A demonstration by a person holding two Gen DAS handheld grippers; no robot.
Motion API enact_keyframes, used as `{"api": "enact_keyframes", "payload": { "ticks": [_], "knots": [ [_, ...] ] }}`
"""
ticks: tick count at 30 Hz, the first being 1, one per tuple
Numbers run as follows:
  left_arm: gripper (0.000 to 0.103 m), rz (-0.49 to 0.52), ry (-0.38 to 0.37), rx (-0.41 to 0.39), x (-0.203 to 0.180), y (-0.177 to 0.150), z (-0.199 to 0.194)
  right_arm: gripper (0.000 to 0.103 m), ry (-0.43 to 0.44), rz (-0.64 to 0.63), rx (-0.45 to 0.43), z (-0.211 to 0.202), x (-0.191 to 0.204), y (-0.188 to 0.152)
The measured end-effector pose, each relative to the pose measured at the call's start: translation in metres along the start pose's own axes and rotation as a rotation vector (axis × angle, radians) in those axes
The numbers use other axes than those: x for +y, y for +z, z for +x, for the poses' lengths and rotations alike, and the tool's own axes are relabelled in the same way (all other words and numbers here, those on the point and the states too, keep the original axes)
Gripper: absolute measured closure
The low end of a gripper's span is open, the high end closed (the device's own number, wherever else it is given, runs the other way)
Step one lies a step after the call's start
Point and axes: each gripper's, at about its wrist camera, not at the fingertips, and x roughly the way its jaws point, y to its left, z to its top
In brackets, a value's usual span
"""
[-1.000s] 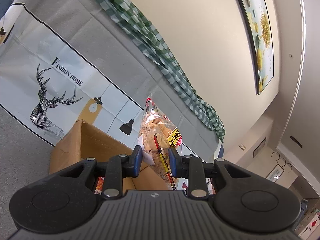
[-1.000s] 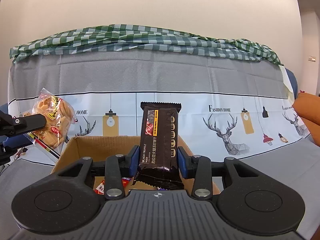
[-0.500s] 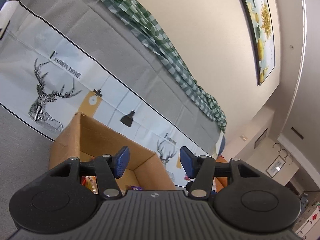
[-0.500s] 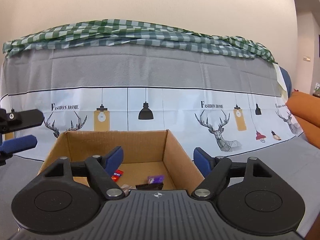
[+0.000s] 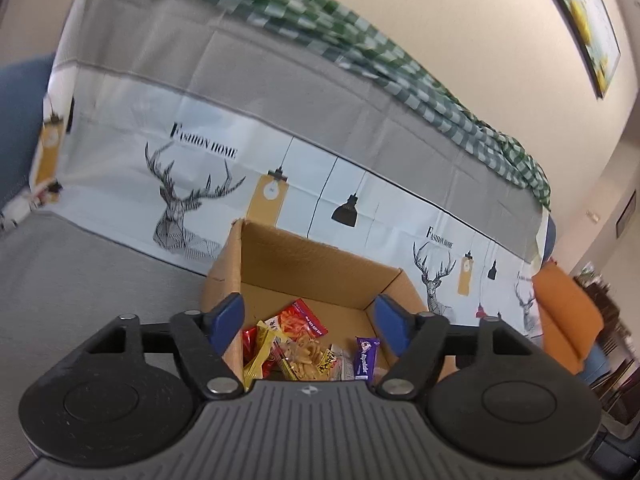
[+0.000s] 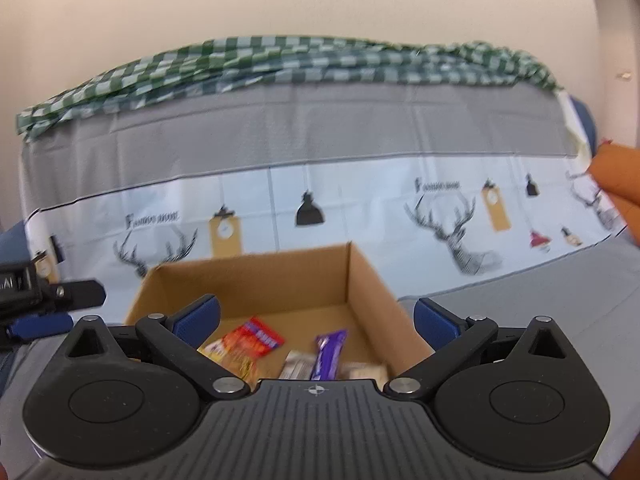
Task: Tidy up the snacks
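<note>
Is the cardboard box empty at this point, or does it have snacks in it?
Not empty: the cardboard box holds several wrapped snacks, including a purple bar and a red packet.

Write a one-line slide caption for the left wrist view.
Open left tongs hover empty above a cardboard box holding a red snack packet, a clear cracker bag and a purple bar.

– is there room to get into the cardboard box (image 6: 366,280)?

– its top is open, so from above, yes. the four walls stand up around it and block any way in from the side.

– and the floor of it?

– the near part is crowded: a red packet (image 5: 298,320), a clear bag of crackers (image 5: 306,358), a purple bar (image 6: 330,354). the far part of the floor is bare cardboard.

– around the box?

– flat grey cover (image 5: 80,272) lies to its left and right. behind it the sofa back (image 6: 320,184) rises like a wall, just beside the far side.
</note>
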Motion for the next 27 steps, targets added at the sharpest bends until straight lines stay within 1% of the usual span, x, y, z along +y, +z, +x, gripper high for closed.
{"api": "enact_keyframes", "payload": {
  "ticks": [2, 5, 6, 8, 10, 12, 13, 14, 17, 19, 21, 24, 27],
  "knots": [
    [0.022, 0.039, 0.025, -0.008, -0.009, -0.001, -0.012, 0.001, 0.003, 0.007, 0.01, -0.011, -0.007, -0.002],
    [0.019, 0.061, 0.104, 0.003, -0.019, -0.008, -0.028, 0.001, 0.028, 0.036, 0.016, -0.035, -0.022, -0.009],
    [0.018, 0.063, 0.134, 0.023, -0.023, -0.011, -0.033, 0.001, 0.031, 0.043, 0.017, -0.042, -0.027, -0.012],
    [0.013, 0.071, 0.183, 0.072, -0.033, -0.016, -0.04, 0.001, 0.035, 0.057, 0.029, -0.051, -0.036, -0.016],
    [0.012, 0.074, 0.21, 0.108, -0.043, -0.017, -0.046, 0.001, 0.04, 0.061, 0.035, -0.057, -0.042, -0.017],
    [0.008, 0.067, 0.193, 0.119, -0.051, -0.017, -0.054, 0.001, 0.025, 0.074, 0.035, -0.06, -0.047, -0.018],
    [0.0, 0.065, 0.178, 0.11, -0.054, -0.018, -0.058, 0.001, 0.018, 0.075, 0.041, -0.06, -0.049, -0.019],
    [0.001, 0.071, 0.172, 0.088, -0.055, -0.022, -0.064, 0.001, 0.011, 0.07, 0.049, -0.06, -0.05, -0.02],
    [0.001, 0.124, 0.198, 0.045, -0.056, -0.038, -0.078, 0.001, -0.007, 0.038, 0.07, -0.061, -0.049, -0.026],
    [0.001, 0.139, 0.244, 0.043, -0.052, -0.049, -0.081, 0.001, -0.022, 0.018, 0.09, -0.064, -0.047, -0.026],
    [0.001, 0.131, 0.259, 0.099, -0.047, -0.053, -0.072, 0.001, -0.035, -0.011, 0.126, -0.067, -0.042, -0.02],
    [0.001, 0.129, 0.246, 0.189, -0.045, -0.049, -0.059, 0.001, -0.009, -0.074, 0.134, -0.073, -0.033, -0.005],
    [0.001, 0.123, 0.231, 0.211, -0.043, -0.048, -0.058, 0.001, -0.029, -0.124, 0.16, -0.07, -0.025, 0.005]
  ]
}}
